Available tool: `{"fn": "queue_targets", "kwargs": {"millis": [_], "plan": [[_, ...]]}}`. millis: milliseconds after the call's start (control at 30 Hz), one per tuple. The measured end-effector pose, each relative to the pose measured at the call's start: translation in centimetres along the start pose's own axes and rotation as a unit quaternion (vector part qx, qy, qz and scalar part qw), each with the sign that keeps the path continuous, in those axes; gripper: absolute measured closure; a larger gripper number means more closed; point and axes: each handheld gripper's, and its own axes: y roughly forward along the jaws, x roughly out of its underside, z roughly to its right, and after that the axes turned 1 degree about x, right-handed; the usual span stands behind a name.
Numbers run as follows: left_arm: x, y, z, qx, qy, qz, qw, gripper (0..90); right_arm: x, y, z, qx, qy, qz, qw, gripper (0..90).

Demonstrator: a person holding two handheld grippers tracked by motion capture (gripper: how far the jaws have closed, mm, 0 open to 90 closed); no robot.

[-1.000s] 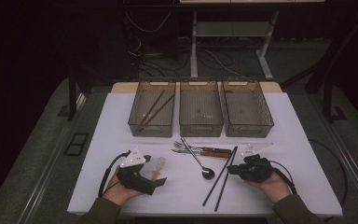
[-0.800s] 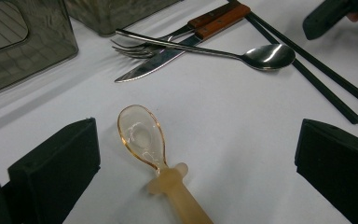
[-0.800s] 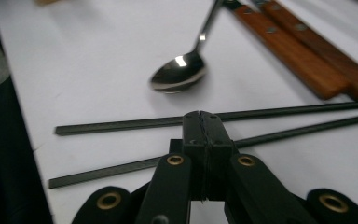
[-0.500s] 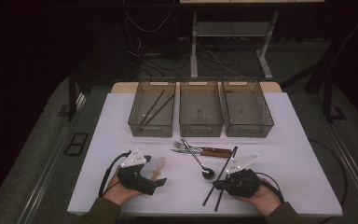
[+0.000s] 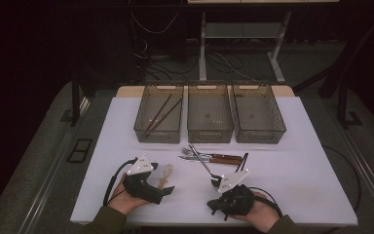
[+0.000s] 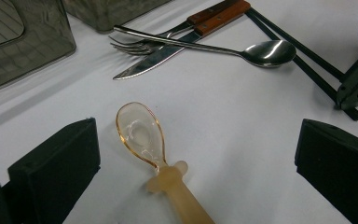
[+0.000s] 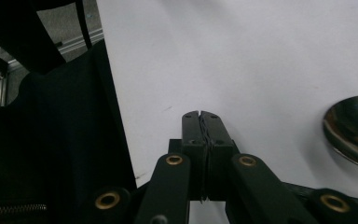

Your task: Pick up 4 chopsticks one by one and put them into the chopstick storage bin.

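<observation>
My right claw (image 5: 215,206) has slid from the black chopsticks (image 5: 243,162) toward 6 o'clock on the bench (image 5: 297,161), pressed together and empty; left claw (image 6: 196,154) spread around the amber spoon (image 6: 142,135) at 7 o'clock, not pinching; spoon pickup looks next.

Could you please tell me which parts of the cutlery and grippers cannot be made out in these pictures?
- Black chopsticks: high view, their near ends are hidden under the right gripper.
- Amber plastic spoon: left gripper view, its handle end is cut off by the bottom edge.
- Metal spoon: right gripper view, its bowl is cut by the right edge.
- Left gripper: high view, too small to judge its jaws.
</observation>
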Motion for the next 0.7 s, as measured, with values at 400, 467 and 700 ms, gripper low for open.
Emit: {"fn": "queue_targets", "kwargs": {"millis": [400, 467, 700], "plan": [[0.0, 0.0, 0.0, 0.0, -0.001, 0.0, 1.0, 0.0, 0.4, 0.0, -0.1, -0.002, -0.019, -0.014, 0.9997, 88.9], [0.0, 0.0, 0.0, 0.0, 0.0, 0.0, 1.0, 0.0, 0.6, -0.1, -0.1, -0.003, -0.02, -0.015, 0.9997, 88.9], [0.0, 0.0, 0.0, 0.0, -0.001, 0.0, 1.0, 0.0, 1.1, -0.7, -0.1, -0.004, -0.01, -0.016, 0.9998, 88.7]]}}
